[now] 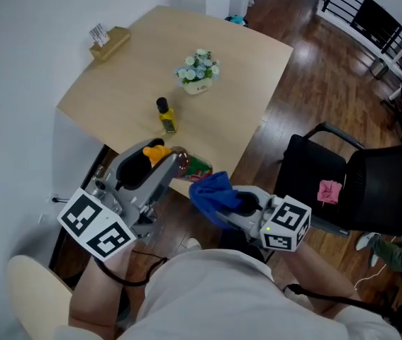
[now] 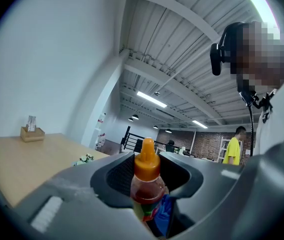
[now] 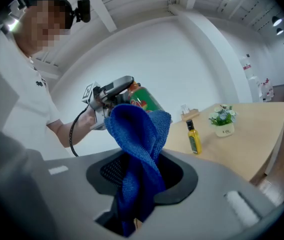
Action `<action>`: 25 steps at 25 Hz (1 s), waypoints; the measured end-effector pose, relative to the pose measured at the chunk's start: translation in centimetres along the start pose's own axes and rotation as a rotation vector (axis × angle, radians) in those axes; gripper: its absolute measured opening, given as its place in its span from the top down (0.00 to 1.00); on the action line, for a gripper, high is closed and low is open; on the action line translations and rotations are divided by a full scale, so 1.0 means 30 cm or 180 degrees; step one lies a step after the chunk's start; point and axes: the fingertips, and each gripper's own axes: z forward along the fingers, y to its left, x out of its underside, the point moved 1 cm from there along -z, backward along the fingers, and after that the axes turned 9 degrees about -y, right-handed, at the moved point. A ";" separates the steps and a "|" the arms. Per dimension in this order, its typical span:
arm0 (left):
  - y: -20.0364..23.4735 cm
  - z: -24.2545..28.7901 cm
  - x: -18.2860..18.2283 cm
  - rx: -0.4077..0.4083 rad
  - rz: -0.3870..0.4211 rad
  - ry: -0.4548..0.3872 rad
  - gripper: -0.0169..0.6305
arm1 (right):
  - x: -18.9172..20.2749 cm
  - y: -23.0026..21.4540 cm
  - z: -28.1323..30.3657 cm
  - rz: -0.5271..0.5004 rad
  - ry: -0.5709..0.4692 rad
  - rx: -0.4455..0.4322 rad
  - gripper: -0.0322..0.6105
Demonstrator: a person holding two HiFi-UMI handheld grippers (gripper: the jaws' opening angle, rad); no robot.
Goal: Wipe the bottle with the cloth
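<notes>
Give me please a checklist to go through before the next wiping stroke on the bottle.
1. Left claw shut on the sauce bottle: ok.
2. Right claw shut on the blue cloth: ok.
3. Orange cap on the bottle: ok.
4. Cloth meets the bottle's body: ok.
5. Both held off the table, apart from the oil bottle and flower pot: ok.
6. Any dirt on the bottle: cannot tell.
</notes>
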 end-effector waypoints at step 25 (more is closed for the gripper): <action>-0.109 0.019 0.108 0.0390 -0.0111 0.0298 0.73 | -0.329 -0.055 0.041 -0.1177 0.0145 0.0073 0.74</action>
